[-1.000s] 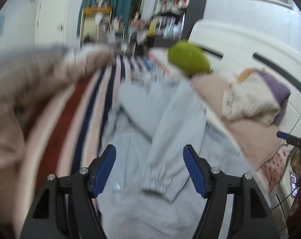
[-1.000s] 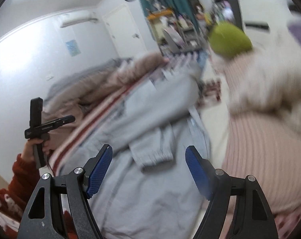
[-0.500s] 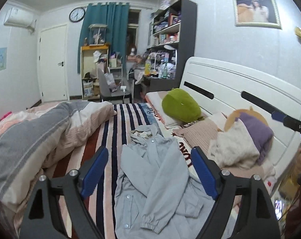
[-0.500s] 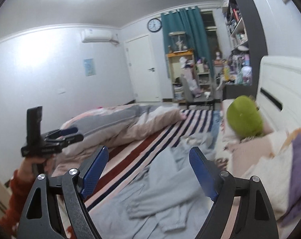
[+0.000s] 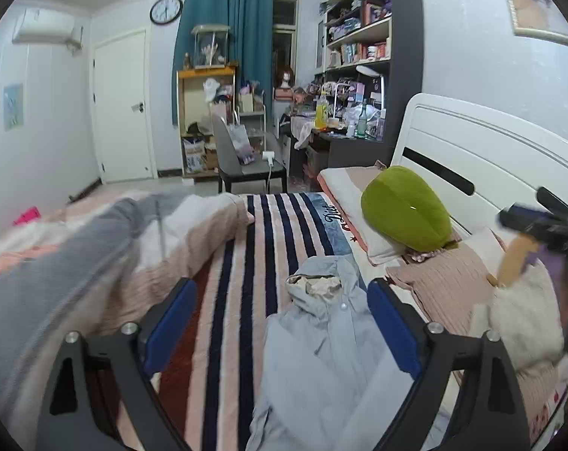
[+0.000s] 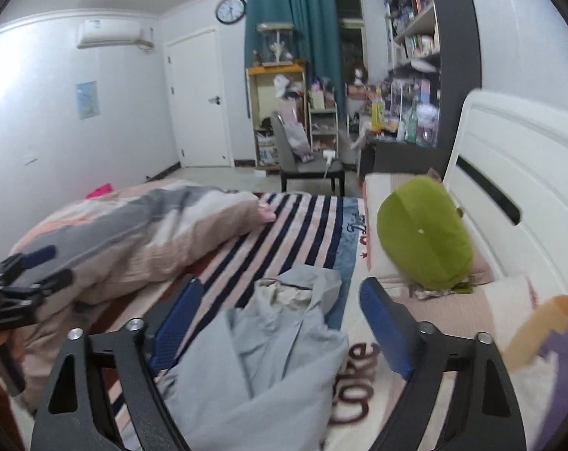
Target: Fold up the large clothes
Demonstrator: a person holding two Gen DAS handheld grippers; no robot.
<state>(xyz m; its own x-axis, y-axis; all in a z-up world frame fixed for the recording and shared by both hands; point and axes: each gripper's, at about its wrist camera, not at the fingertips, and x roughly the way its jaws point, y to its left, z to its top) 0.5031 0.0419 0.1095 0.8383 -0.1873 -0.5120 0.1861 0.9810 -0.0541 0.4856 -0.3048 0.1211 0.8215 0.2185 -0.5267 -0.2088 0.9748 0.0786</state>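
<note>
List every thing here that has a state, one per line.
Left tongs: open, empty.
Right tongs: open, empty.
Jacket: lying crumpled on the bed, unfolded.
Quilt: bunched up beside the jacket.
Door: shut.
Curtain: drawn to one side.

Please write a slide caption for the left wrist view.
Open left gripper above a light blue hooded jacket lying on a striped bed.

Even, cool indoor light; glare on left wall (image 6: 32,75) (right wrist view). Heavy fisheye bending, black vignette corners. Duvet (image 5: 58,263) motion-blurred.
</note>
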